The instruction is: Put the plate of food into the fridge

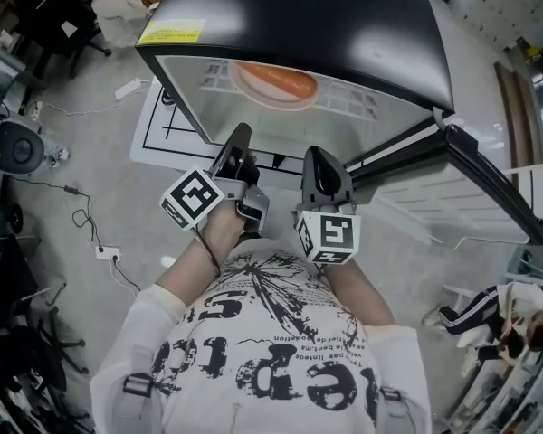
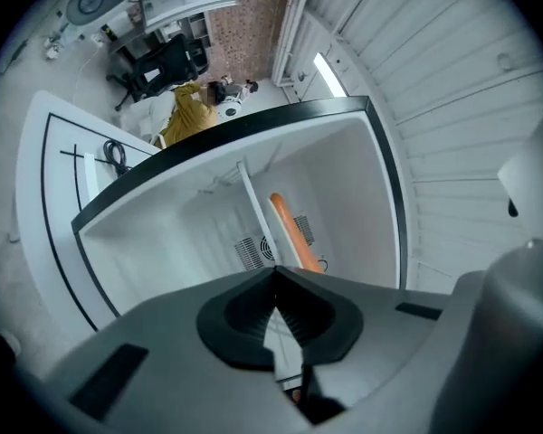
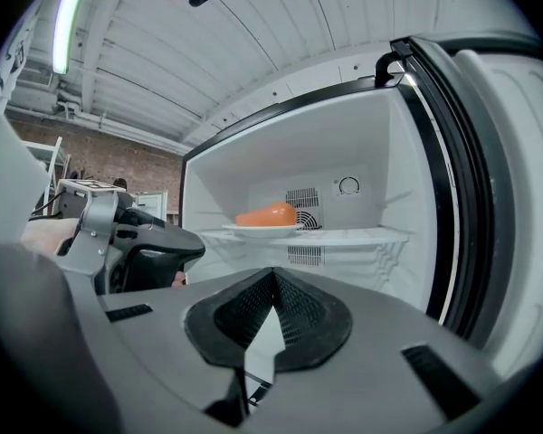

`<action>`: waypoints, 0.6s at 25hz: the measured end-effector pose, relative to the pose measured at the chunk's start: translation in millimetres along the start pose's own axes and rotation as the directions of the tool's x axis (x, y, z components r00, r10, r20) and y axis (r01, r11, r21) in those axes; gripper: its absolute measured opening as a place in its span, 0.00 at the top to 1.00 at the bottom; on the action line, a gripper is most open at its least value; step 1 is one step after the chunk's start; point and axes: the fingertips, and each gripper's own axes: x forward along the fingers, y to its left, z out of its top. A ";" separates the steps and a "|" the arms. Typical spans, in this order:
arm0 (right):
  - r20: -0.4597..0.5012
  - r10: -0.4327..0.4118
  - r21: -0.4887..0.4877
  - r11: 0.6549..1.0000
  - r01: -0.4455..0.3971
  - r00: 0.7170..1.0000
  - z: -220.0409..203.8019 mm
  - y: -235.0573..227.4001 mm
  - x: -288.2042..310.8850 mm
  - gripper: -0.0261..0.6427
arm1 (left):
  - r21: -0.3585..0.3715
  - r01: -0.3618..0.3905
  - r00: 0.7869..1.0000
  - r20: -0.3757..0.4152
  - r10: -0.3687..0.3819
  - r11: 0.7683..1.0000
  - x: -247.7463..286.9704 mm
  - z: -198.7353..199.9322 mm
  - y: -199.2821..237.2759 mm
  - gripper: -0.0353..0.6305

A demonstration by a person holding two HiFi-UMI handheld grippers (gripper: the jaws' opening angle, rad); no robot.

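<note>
Now, plate of food resting on a shelf inside the open fridge, well beyond left gripper and right gripper, both clenched empty, side by side before the opening.

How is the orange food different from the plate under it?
The food is orange, long and rounded; the plate is white and flat. The food lies on the plate, while the plate rests on the shelf. Both are inside the open fridge.
</note>
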 end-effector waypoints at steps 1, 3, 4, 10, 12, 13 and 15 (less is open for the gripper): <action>0.005 0.001 0.002 1.000 -0.001 1.000 1.6 1.2 -0.1 0.96 | 0.048 0.004 1.000 -0.016 -0.003 0.999 -1.1 -2.6 -2.2 0.94; 0.015 0.003 0.007 1.000 -0.003 1.000 5.2 3.5 0.2 0.96 | 0.218 0.005 0.998 -0.058 0.008 0.976 -3.4 -7.5 -6.9 0.94; 0.019 0.003 0.010 1.000 -0.003 1.000 7.0 4.4 0.3 0.96 | 0.330 -0.002 0.997 -0.072 0.027 0.944 -5.2 -9.1 -9.4 0.94; 0.026 -0.002 0.009 1.000 0.002 1.000 9.9 5.4 -0.6 0.96 | 0.750 -0.012 0.996 -0.048 0.072 0.662 -17.5 -13.9 -30.0 0.94; 0.025 -0.005 0.008 1.000 0.005 1.000 9.7 5.8 -0.8 0.96 | 0.797 -0.003 0.997 -0.047 0.067 0.604 -19.3 -16.4 -34.4 0.94; 0.025 -0.006 0.007 1.000 0.006 1.000 9.8 6.5 -1.0 0.96 | 0.813 0.001 0.997 -0.047 0.064 0.582 -20.1 -17.5 -35.9 0.94; 0.028 -0.004 0.003 1.000 0.004 1.000 10.6 8.5 -1.4 0.96 | 0.842 0.010 0.997 -0.049 0.058 0.539 -21.9 -19.4 -38.5 0.94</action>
